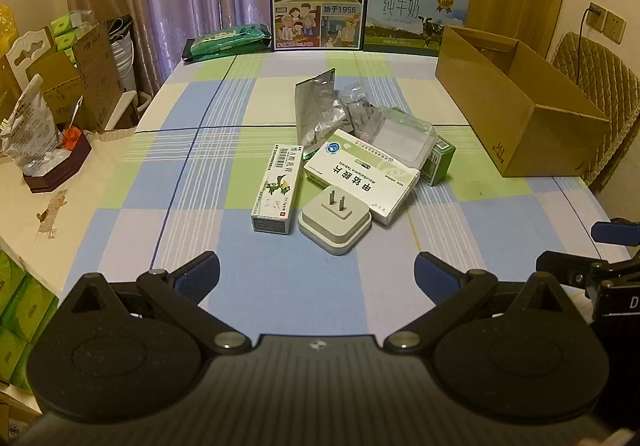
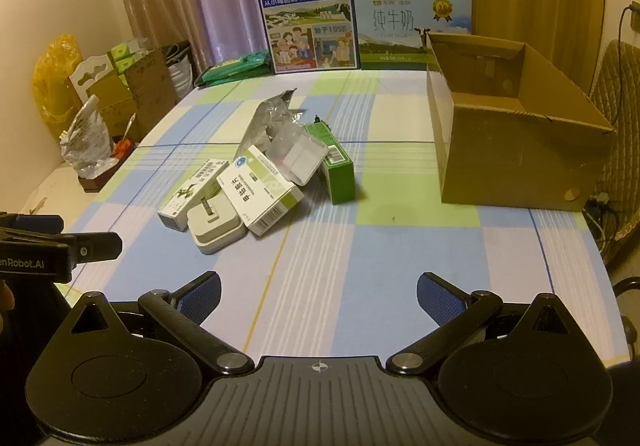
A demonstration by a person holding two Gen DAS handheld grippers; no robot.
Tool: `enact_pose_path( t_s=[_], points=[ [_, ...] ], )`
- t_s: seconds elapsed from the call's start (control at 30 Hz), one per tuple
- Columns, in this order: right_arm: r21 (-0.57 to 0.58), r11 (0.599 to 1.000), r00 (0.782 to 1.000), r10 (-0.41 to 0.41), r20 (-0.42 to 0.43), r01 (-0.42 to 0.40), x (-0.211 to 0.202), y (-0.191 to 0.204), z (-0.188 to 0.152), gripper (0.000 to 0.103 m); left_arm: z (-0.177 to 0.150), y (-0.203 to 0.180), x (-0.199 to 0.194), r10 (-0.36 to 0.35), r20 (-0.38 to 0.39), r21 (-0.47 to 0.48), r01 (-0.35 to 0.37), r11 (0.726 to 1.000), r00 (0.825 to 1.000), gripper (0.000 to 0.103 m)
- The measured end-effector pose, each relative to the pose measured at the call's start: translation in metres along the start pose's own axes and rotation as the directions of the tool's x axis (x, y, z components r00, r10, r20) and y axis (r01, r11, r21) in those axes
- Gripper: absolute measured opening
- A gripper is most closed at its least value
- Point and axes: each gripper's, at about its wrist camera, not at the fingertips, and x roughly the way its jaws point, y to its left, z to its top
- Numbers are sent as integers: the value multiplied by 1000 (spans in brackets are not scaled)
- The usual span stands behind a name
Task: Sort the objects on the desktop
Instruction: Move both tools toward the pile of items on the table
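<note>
Desktop clutter [image 1: 340, 173] mid-table, bare cloth [image 1: 304, 298] before both grippers' wide, empty fingers [image 1: 198, 274].

- A white plug adapter [image 1: 335, 219] is lying prongs-up, nearest ahead of the left gripper [image 1: 317, 273].
- A narrow white ointment box [image 1: 277, 187] is lying flat, touching its left side.
- A white-and-green tablet box [image 1: 362, 175] is resting tilted behind the adapter.
- A green box [image 2: 334, 161], a clear plastic case [image 1: 404, 139] and a crumpled silver pouch [image 1: 316, 107] are piled farther ahead.
- An open cardboard box [image 2: 516, 153] is standing to the right, well apart.
</note>
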Motion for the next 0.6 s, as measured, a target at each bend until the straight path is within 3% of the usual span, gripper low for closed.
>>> enact_pose_path(
  t_s=[0.6],
  points=[
    [-16,1000,1000,10,-11,-10,4,6,-1,101,-3,3,3,-3,-13,-3,3,1000,1000,102]
  ],
)
